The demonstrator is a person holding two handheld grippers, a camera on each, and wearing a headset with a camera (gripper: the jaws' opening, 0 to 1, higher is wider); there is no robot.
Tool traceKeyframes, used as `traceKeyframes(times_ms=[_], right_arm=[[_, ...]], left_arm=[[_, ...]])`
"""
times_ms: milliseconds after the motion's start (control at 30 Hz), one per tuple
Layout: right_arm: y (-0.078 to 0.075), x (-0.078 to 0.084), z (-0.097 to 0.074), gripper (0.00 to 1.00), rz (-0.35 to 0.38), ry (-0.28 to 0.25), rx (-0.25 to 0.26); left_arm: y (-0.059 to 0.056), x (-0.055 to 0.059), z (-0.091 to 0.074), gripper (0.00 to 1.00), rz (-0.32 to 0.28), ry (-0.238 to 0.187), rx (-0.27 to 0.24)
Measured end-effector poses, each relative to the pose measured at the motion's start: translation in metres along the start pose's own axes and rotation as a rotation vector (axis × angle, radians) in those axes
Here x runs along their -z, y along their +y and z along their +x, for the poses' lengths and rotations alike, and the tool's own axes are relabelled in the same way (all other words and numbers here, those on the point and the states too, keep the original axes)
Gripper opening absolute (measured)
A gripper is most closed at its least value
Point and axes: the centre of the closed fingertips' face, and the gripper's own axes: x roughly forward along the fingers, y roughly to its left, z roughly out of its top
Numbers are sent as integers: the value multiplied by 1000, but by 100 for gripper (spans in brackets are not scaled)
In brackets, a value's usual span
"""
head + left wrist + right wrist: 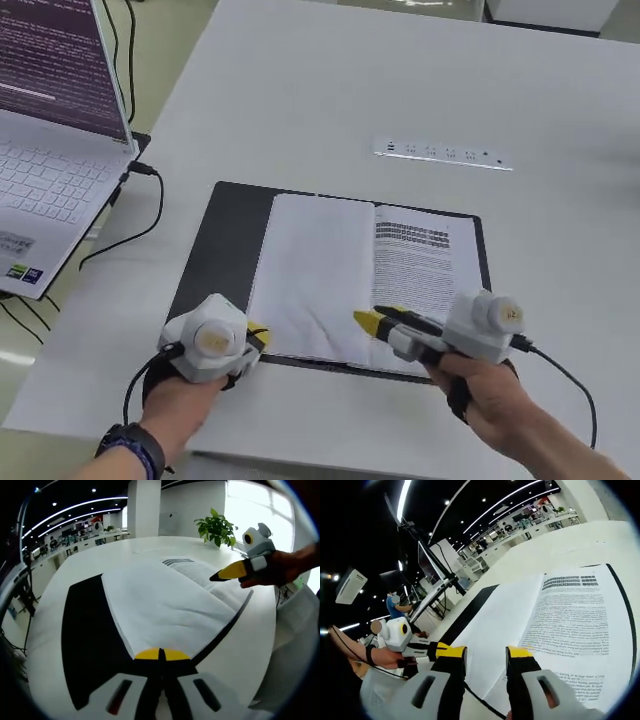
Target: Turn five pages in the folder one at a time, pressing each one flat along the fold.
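On our worktop (300, 90) we count one open folder (220, 250) lying flat, one laptop (50, 150) to its left, one socket strip (445, 154) beyond, and, at its near edge, the left gripper (161, 654) clenched and the right gripper (486, 652) released above the printed page (425, 265).

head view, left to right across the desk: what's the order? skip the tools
laptop → black cable → folder's black cover → blank page → printed page

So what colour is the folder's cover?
Black; the folder cover shows best in the head view.
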Motion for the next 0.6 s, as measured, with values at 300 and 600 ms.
traceKeyframes(times_ms=[300, 600], right_arm=[[-32, -24, 15, 18, 23, -33, 42], [-49, -36, 42, 6, 105, -77, 64]], left_arm=[[0, 1, 0, 0, -11, 0, -1], [-2, 1, 0, 0, -14, 8, -20]])
